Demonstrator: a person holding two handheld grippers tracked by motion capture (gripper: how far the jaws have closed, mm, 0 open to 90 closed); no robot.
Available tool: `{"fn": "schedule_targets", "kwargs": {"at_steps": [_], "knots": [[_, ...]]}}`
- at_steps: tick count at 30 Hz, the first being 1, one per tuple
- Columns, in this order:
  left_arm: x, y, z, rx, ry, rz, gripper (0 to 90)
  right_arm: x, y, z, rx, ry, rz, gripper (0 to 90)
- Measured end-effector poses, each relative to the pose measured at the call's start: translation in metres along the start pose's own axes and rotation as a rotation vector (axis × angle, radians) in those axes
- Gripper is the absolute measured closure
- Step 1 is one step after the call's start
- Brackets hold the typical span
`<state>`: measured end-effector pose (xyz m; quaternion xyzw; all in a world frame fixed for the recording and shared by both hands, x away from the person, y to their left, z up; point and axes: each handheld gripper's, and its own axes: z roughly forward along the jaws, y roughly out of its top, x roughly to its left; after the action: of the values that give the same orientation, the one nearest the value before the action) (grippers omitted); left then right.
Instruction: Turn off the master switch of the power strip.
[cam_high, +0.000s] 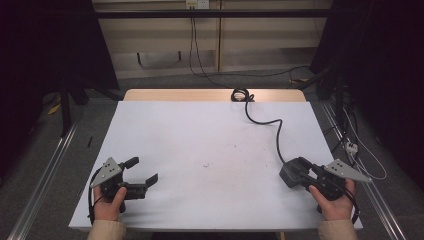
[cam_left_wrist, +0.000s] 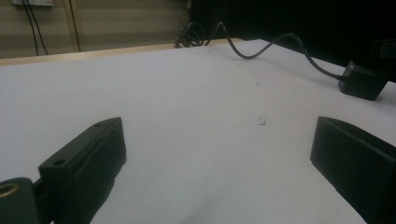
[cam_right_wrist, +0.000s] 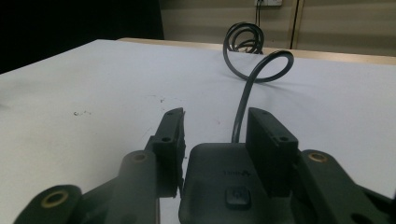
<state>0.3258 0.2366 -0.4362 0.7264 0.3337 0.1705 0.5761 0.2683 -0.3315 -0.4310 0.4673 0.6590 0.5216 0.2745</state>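
Table edge behind coiled cable, perhaps

Seen from above: white-covered surface, two hands at its near edge. Left gripper near the left corner, jaws spread wide over bare cover. Right gripper near the right edge, jaws on either side of a dark power adapter. Black cable snaking from the adapter to a coil at the far wooden edge.

A lab: white-covered table in a dark framed bay; floor rails; trailing wall cables.
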Motion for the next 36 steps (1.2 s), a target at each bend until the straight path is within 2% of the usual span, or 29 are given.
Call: {"fn": "schedule_targets", "kwargs": {"at_steps": [13, 28, 36], "knots": [[0.0, 0.0, 0.0, -0.001, 0.001, -0.004, 3.3, 0.004, 0.001, 0.004, -0.025, 0.012, -0.015, 43.1], [0.0, 0.0, 0.0, -0.001, 0.001, -0.004, 3.3, 0.01, 0.0, 0.009, -0.022, 0.037, -0.007, 23.8], [0.0, 0.0, 0.0, -0.001, 0.0, -0.005, 3.3, 0.014, 0.0, 0.012, -0.024, 0.047, -0.01, 18.1]]}}
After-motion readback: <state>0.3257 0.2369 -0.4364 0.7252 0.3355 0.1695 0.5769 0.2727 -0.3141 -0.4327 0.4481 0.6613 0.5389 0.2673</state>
